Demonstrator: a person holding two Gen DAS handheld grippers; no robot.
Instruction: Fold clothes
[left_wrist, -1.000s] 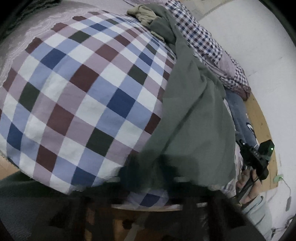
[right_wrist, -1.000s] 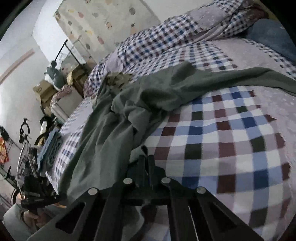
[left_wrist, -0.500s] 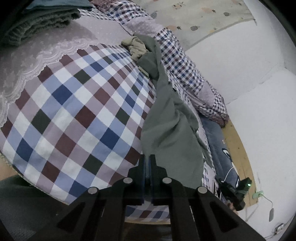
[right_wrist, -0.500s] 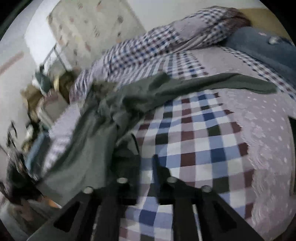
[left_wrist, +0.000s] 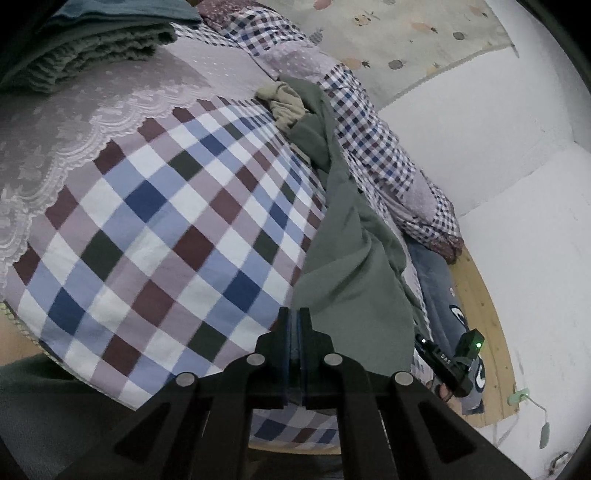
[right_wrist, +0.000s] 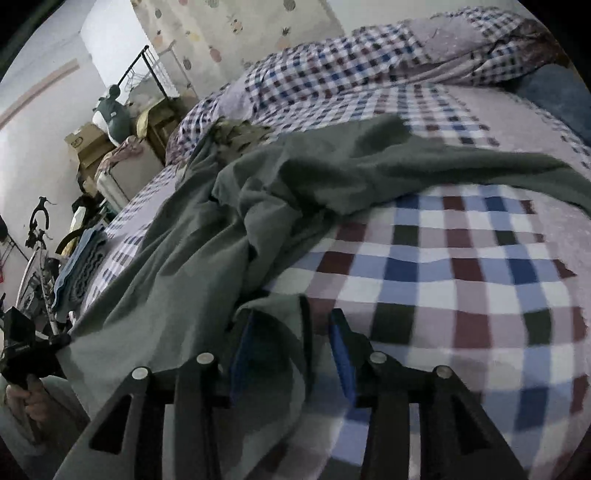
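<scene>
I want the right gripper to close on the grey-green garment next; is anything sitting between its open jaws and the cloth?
Nothing visible does. A fold of the grey-green cotton garment already lies between the open jaws of the right gripper, on the checked bedspread.

Your left camera sits low at the bed's edge and looks up along the checked blanket (left_wrist: 177, 236) toward the white wall (left_wrist: 517, 221). Your right camera sits close above the blanket too, looking across it toward the cluttered corner (right_wrist: 110, 140). Both views share the green garment (left_wrist: 351, 266) and each shows the other gripper far off.
</scene>
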